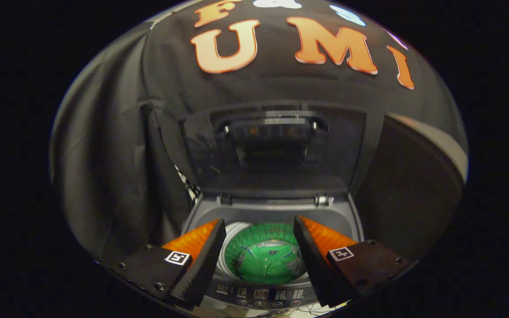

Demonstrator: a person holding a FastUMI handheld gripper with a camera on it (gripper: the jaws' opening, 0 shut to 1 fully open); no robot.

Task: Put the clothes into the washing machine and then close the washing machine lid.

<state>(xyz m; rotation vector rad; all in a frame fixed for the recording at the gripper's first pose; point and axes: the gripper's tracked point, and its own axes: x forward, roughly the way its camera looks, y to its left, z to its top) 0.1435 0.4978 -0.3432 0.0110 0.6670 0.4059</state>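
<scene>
Black cloth drapes the booth all round, and my gripper point(259, 260) hangs with its fingers wide apart and nothing between them, just over the washing machine point(272, 212). Straight ahead and below them the drum point(265, 256) gapes, with green clothes point(267, 265) lying inside. Beyond the fingers the lid point(276, 150) stands upright, so I judge closing comes next.

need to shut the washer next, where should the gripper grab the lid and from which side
Take the lid by its free top edge, at the recessed handle bar near that edge. The lid stands upright, hinged at the rear of the tub, so that edge probably gives the most leverage. Come from the front, above the tub, then pull forward and down. The gripper is open, holding nothing.
</scene>
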